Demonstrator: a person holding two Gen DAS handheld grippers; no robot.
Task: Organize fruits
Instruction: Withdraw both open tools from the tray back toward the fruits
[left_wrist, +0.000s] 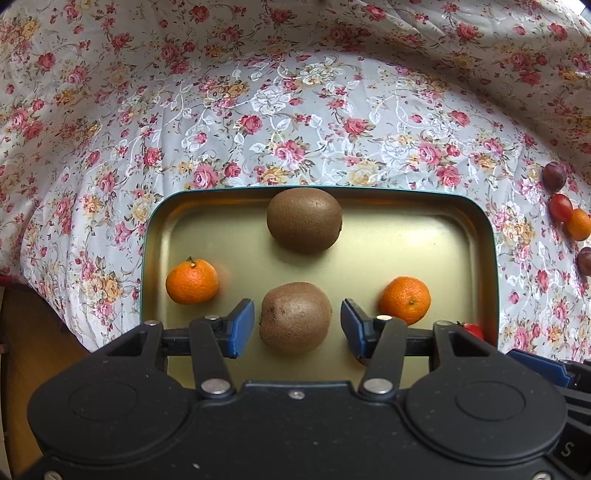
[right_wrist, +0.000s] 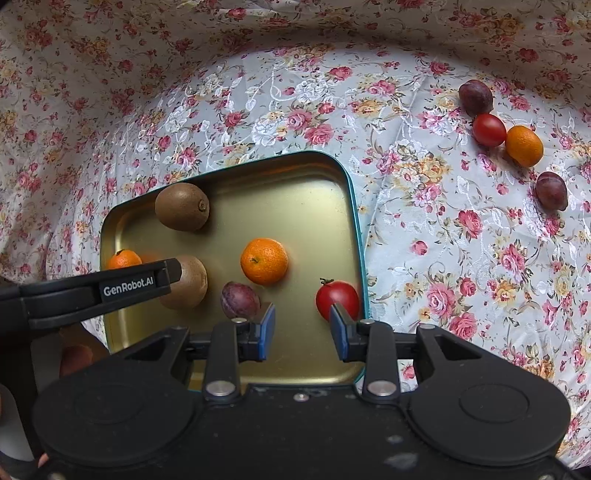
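A gold tray with a teal rim holds two kiwis, two mandarins, a plum and a red tomato. My left gripper points down over the near kiwi. Its blue pads stand on either side of the fruit with a small gap on each side, so it is open. The far kiwi lies by the tray's back wall. The mandarins flank the near kiwi. My right gripper hangs open over the tray's right part, with nothing between its pads; the tomato sits just beyond its right finger.
On the flowered cloth to the right of the tray lie two dark plums, a red tomato and a small orange fruit. A wooden surface shows at the cloth's left edge.
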